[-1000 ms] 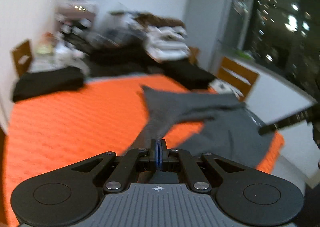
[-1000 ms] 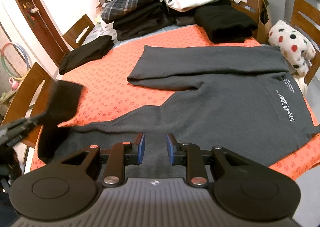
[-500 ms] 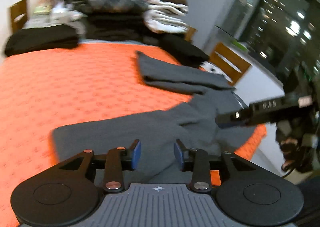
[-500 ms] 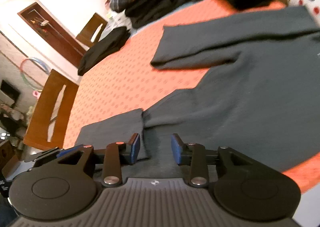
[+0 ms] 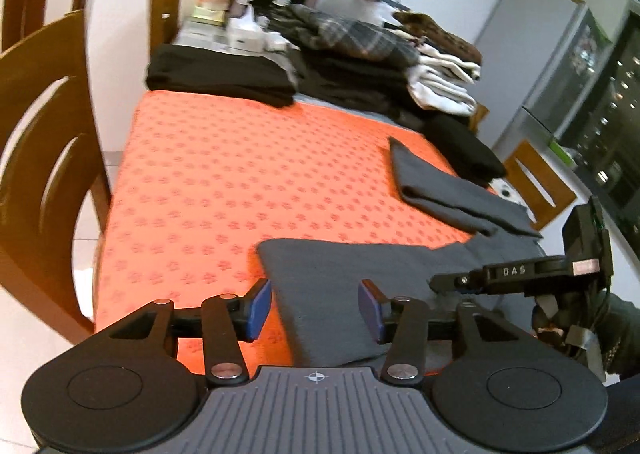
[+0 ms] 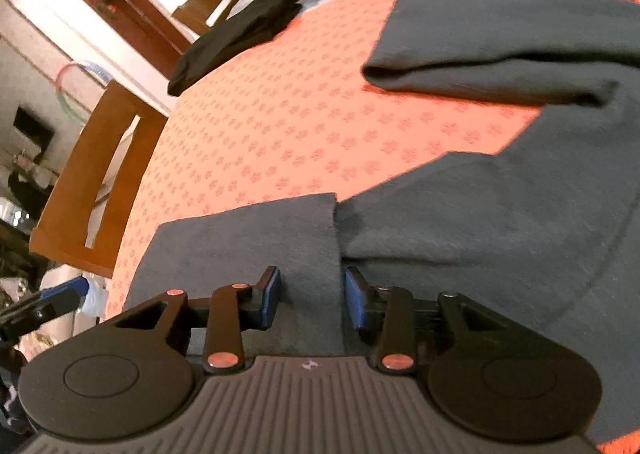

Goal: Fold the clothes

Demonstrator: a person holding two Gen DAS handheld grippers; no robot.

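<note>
A dark grey sweater [image 6: 500, 234] lies flat on the orange table cover [image 6: 300, 113]. Its far sleeve [image 6: 500, 53] is folded across the chest. The near sleeve [image 5: 320, 274] lies flat along the table's front edge. My left gripper [image 5: 315, 308] hovers over that sleeve's cuff end, its jaws opening, pads clear of the cloth. My right gripper [image 6: 310, 296] is low over the near sleeve [image 6: 248, 242] where it meets the body. Its jaws are closing, still apart, with cloth between them. It shows side-on in the left wrist view, right gripper [image 5: 440, 280].
Stacks of folded clothes [image 5: 360, 65] and a black folded garment [image 5: 216, 73] crowd the table's far end. Wooden chairs stand at the left side [image 5: 40, 153] and far right corner [image 5: 536, 181]. Another chair [image 6: 92, 181] edges the table in the right wrist view.
My left gripper let go of the lifted sleeve, which now lies flat, and swung left. My right gripper dropped closer to the sleeve near the sweater's body.
</note>
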